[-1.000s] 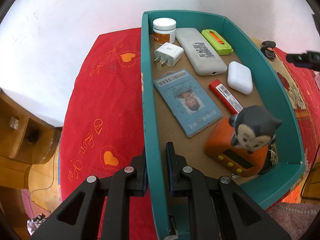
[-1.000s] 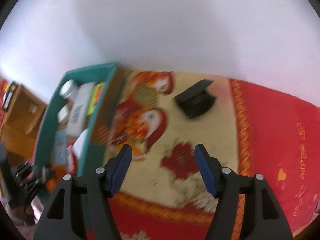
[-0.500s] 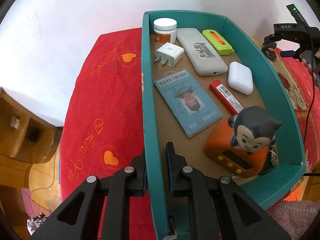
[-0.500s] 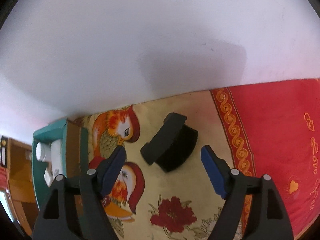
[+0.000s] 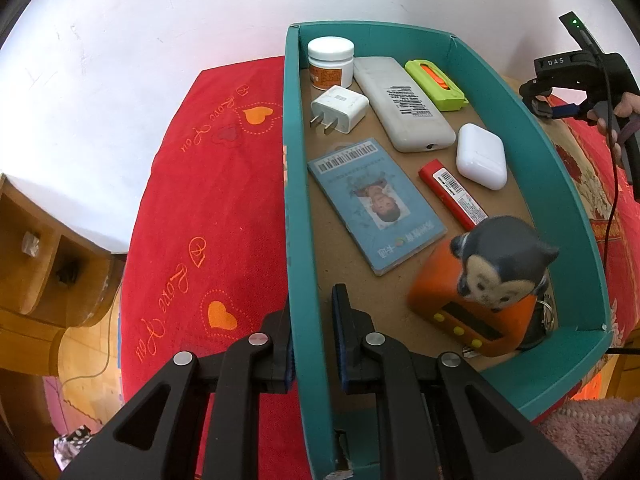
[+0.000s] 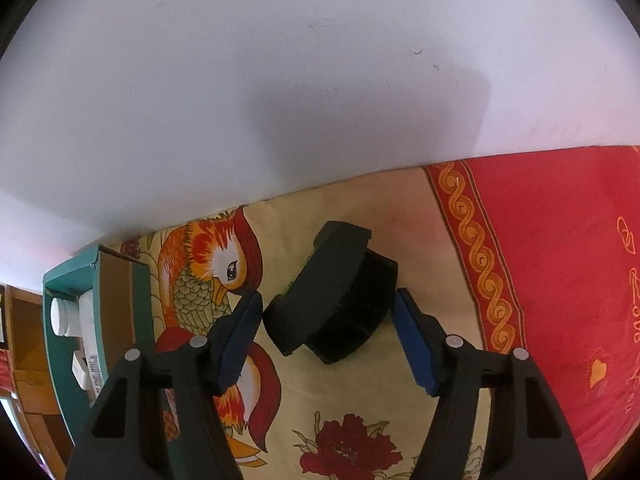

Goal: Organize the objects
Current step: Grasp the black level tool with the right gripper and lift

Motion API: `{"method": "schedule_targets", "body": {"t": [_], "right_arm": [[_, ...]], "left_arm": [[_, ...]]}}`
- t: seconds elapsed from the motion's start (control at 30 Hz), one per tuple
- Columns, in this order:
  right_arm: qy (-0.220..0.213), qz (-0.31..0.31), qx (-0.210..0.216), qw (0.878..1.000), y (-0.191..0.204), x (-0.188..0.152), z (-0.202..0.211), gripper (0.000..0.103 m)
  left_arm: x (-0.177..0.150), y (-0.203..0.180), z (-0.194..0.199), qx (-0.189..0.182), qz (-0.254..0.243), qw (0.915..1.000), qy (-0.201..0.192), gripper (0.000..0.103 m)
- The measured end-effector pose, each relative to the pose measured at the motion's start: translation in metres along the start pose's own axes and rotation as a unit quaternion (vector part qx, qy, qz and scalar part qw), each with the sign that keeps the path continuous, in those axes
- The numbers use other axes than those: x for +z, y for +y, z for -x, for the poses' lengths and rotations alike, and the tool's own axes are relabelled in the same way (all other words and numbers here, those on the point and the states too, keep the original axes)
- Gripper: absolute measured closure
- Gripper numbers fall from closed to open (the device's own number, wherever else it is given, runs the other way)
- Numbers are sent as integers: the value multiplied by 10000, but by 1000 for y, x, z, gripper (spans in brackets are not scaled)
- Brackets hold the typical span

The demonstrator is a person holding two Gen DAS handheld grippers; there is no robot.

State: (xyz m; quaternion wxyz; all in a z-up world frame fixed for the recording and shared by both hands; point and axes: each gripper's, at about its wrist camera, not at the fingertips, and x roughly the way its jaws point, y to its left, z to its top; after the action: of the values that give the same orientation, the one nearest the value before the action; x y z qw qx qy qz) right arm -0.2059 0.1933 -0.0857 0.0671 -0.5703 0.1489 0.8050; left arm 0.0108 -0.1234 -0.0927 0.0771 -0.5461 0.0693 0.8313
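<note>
My left gripper is shut on the left wall of the teal box, one finger inside and one outside. The box holds a white jar, a charger plug, a grey remote, a green cutter, a white earbud case, a red stick, a blue card and an orange clock with a mouse figure. My right gripper straddles a black plastic piece on the cloth. Its jaws are closing, with the blue pads close beside the piece.
The teal box lies left of the right gripper. A person's hand holds that gripper beyond the box's right wall, trailing a cable. A red cloth with hearts and a bird-patterned cloth cover the table. Wooden furniture stands at the left.
The right gripper swung away from the box, came down over the black piece and now has it between its jaws, which widened and then narrowed. The left gripper kept still.
</note>
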Motion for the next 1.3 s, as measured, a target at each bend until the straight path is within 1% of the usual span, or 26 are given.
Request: {"method": "schedule_targets", "body": {"t": [0.1, 0.23, 0.6, 0.63, 0.67, 0.7, 0.73, 0.9, 1.07, 1.1, 1.17, 1.2, 1.23, 1.3], "right_arm": [[-68, 49, -72, 9999, 2, -3, 2, 37], [-85, -4, 22, 10000, 1, -7, 5, 37], [-155, 354, 116, 9992, 12, -34, 21, 38], [-164, 374, 138, 9991, 13, -37, 23, 42], [-171, 402, 186, 9989, 14, -41, 26, 51], [-166, 418, 223, 9987, 15, -44, 28, 67], [-170, 424, 234, 9987, 16, -47, 30, 68], [-119, 596, 216, 9979, 21, -60, 32, 68], [-159, 747, 181, 9969, 29, -64, 31, 68], [-189, 777, 101, 9967, 31, -63, 32, 66], [-214, 841, -37, 9962, 37, -60, 31, 55], [-215, 862, -40, 9960, 39, -59, 31, 48], [-213, 885, -35, 9958, 41, -58, 29, 46], [-221, 924, -98, 9954, 46, -56, 27, 45]], "left_arm": [[0, 0, 0, -1, -7, 10000, 0, 89], [0, 0, 0, -2, -10, 10000, -1, 89], [0, 0, 0, -6, -41, 10000, -2, 89], [0, 0, 0, -7, -43, 10000, -2, 89], [0, 0, 0, -6, -41, 10000, -2, 89], [0, 0, 0, -6, -40, 10000, -2, 89], [0, 0, 0, -7, -42, 10000, -3, 89], [0, 1, 0, -2, -59, 10000, -7, 89], [0, 0, -1, 26, -120, 9999, -23, 89], [0, 0, -1, 28, -129, 9999, -25, 89], [0, 1, -1, 33, -136, 9999, -27, 89], [-1, 1, -1, 33, -137, 9999, -27, 89], [-1, 1, -1, 34, -137, 9999, -26, 89], [-1, 2, -1, 36, -138, 9999, -24, 89]]}}
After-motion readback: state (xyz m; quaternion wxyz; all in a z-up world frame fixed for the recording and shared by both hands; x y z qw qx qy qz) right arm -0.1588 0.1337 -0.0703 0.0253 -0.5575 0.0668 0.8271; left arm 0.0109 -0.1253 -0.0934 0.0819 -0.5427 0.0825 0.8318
